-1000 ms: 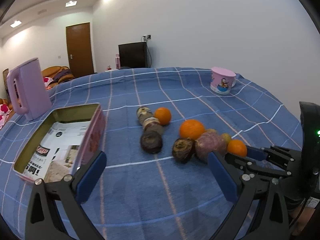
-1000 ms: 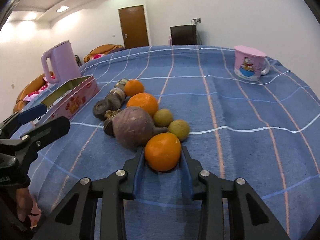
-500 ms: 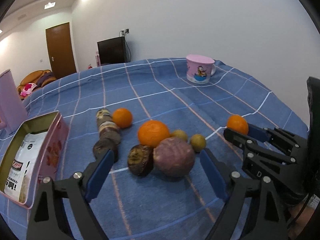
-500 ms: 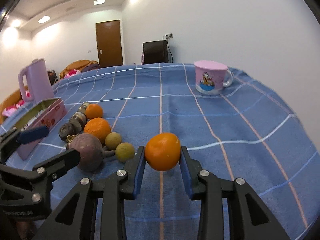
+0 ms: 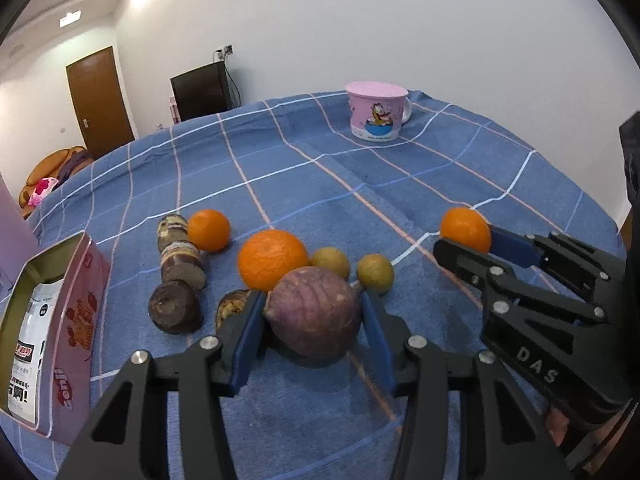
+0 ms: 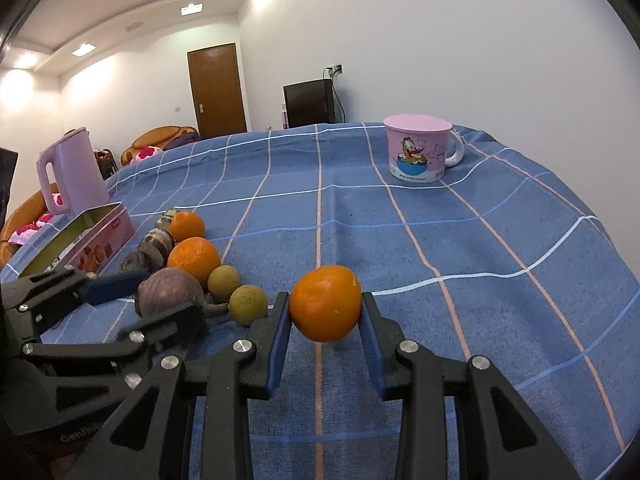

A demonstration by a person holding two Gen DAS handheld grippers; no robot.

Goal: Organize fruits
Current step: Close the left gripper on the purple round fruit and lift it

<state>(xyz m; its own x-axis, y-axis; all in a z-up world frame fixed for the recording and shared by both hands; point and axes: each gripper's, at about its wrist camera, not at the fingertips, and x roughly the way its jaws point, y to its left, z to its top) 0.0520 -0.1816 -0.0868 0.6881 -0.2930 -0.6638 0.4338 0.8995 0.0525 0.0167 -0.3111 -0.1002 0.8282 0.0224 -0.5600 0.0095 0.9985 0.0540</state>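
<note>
Left claw [image 5: 312,322]: your jaws are closing with the purple root [image 5: 316,314] between them; the left pad is at its skin, the right pad looks just short of it, so you have no firm hold yet

Right claw [image 6: 325,312]: clamped on a small orange [image 6: 325,303], pads pressed to both its sides; the fruit hangs clear above the blue checked cloth [image 6: 460,264] of the table

Where the root lies: dead ahead of your left claw, centred between the pads, resting on the cloth; it is the nearest piece of the cluster to you

Long axis: the root is nearly round; a stubby stem points to the right of the claw, past the right pad; you are gripping across the body, not along the stem

Crowding: a big orange [image 5: 273,259] sits just beyond the root and seems to touch it; two small green-brown fruits [image 5: 331,263] lie beyond and to the right; a dark wrinkled piece [image 5: 234,306] is just outside your left pad

Which hand is nearer: the left, by far; your right claw is off to the right, well apart from the cluster

Tin box [image 5: 56,320]: open, well to the left of your left claw; likely where the fruit goes, though that is a guess

Watch: as you lift, the big orange may roll
</note>
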